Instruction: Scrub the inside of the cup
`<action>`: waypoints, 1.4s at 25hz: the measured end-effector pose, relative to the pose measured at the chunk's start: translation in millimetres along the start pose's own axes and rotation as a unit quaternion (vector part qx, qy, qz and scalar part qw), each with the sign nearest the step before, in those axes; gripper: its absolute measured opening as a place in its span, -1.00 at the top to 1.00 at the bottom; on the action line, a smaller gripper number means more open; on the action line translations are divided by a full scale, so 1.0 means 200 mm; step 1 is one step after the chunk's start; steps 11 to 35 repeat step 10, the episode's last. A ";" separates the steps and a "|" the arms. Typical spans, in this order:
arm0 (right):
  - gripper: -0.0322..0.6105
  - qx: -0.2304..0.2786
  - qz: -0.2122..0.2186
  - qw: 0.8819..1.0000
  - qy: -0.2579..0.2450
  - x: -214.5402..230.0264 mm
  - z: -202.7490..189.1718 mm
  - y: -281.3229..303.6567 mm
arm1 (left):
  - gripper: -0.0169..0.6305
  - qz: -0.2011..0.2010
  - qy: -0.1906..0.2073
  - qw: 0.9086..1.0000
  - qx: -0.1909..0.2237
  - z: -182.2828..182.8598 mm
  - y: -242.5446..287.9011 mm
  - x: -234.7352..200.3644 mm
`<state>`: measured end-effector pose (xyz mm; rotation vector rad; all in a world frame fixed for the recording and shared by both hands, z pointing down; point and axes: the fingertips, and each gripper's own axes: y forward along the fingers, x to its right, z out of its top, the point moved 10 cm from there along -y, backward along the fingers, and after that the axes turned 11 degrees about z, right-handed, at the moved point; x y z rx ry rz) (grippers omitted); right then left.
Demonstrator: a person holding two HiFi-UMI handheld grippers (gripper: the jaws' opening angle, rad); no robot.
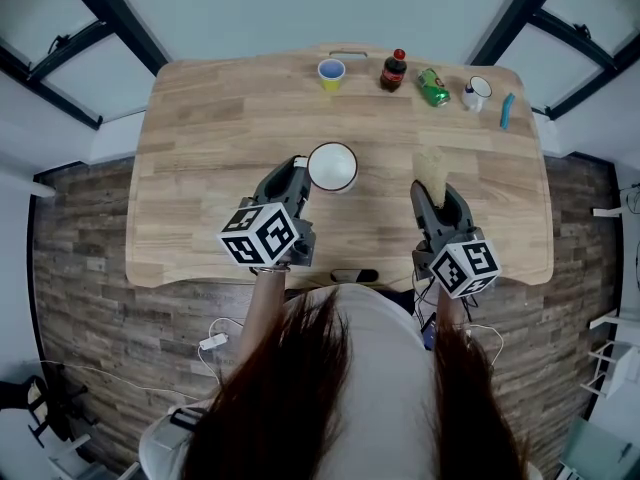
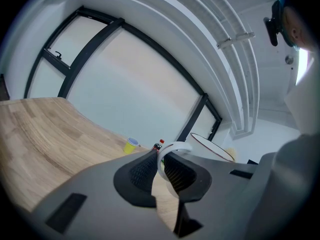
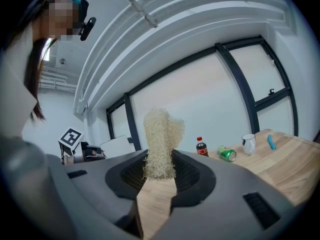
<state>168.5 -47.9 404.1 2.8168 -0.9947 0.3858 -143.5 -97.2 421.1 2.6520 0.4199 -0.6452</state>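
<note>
wooden table (image 1: 200, 168) carries a yellow cup (image 1: 331, 73), cola bottle (image 1: 393, 70), green can (image 1: 433, 86), white mug (image 1: 477, 92), blue item (image 1: 507, 110)

left gripper (image 1: 299, 169): jaws gripping cup (image 1: 333, 167) handle | right gripper (image 1: 433, 194): jaws gripping scrubber (image 1: 430, 166)

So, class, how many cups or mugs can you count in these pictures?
3. A white dark-rimmed cup, gripped by its handle in the left gripper; a small yellow cup at the wooden table's far edge; a white mug far right. None seems hidden.

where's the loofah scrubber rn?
Head view, right of centre: the loofah scrubber is clamped in the right hand-held gripper, to the right of the white cup that the left hand-held gripper holds.
</note>
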 end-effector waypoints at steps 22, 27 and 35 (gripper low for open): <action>0.46 -0.004 -0.003 1.000 0.003 0.00 -0.01 -0.02 | 0.81 0.014 0.034 0.999 -0.007 -0.02 0.00 0.01; 0.46 -0.004 -0.003 1.000 0.003 0.00 -0.01 -0.02 | 0.81 0.014 0.034 0.999 -0.007 -0.02 0.00 0.01; 0.46 -0.004 -0.003 1.000 0.003 0.00 -0.01 -0.02 | 0.81 0.014 0.034 0.999 -0.007 -0.02 0.00 0.01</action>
